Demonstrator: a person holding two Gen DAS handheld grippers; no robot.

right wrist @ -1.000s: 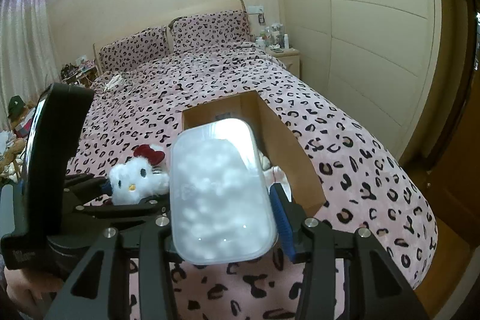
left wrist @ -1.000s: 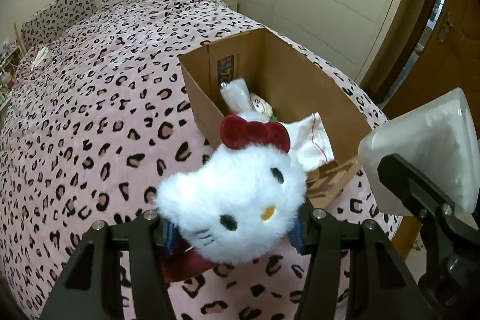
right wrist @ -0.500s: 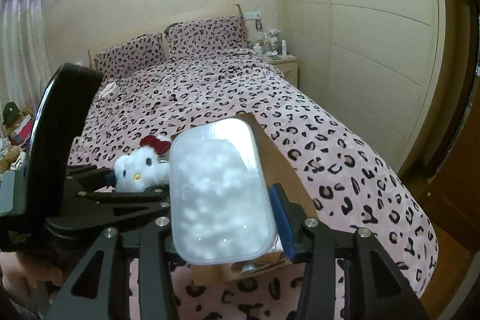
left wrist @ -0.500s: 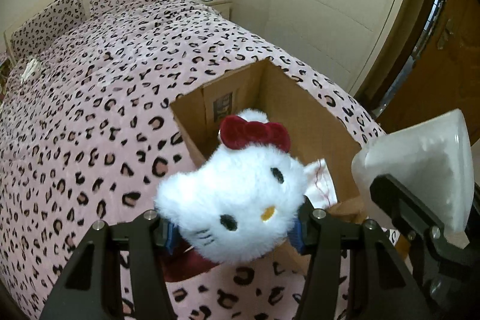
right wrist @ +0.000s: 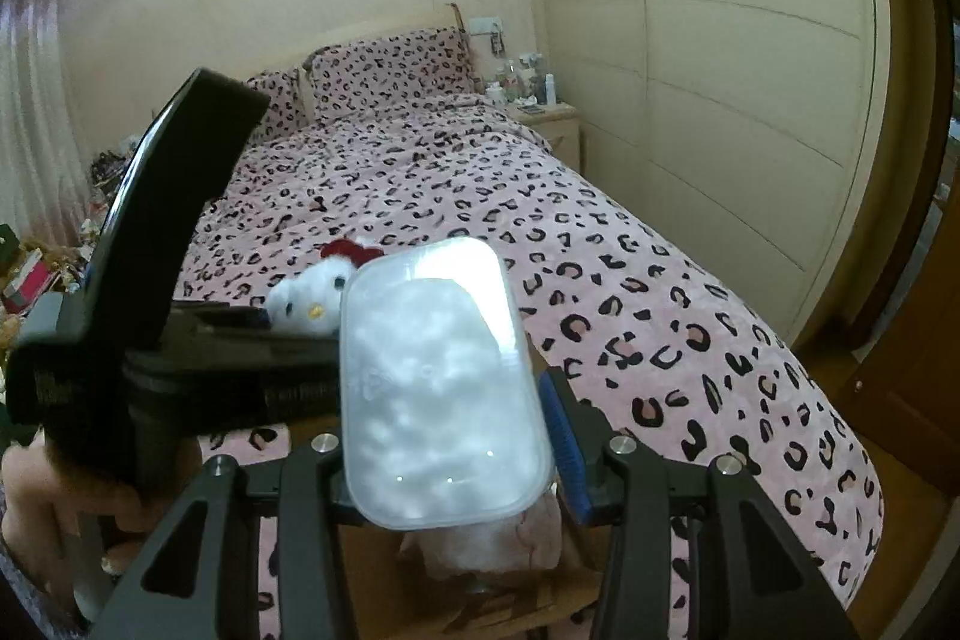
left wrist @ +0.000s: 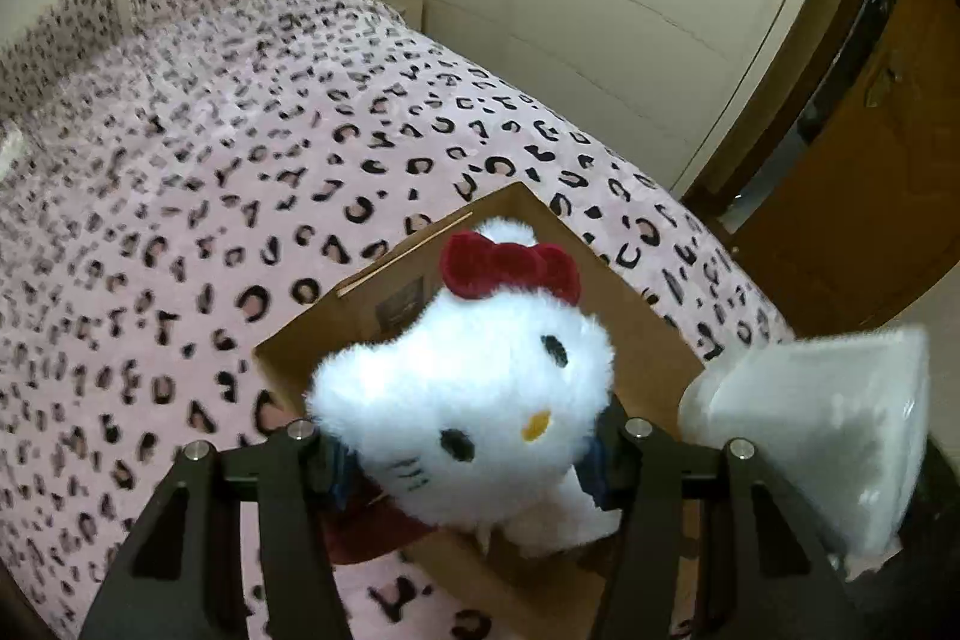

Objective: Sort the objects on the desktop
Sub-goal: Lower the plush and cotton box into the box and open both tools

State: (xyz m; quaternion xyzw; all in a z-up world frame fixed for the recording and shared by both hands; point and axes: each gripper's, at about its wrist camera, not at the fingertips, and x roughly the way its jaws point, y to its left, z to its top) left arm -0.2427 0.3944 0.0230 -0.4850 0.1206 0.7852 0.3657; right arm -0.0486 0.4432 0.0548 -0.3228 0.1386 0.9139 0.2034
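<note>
Now my left gripper [left wrist: 474, 451] clamps the white plush cat [left wrist: 474, 388] over the cardboard box [left wrist: 636, 334], frame centre, ready to drop. My right gripper [right wrist: 447, 442] squeezes the translucent container [right wrist: 441, 382], waiting.

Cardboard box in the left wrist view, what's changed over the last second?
The cardboard box has slid down the picture and now sits behind and under the white cat plush: both grippers have carried their loads over it. Unchanged: the left gripper grips the plush, the right gripper the clear plastic container.
</note>
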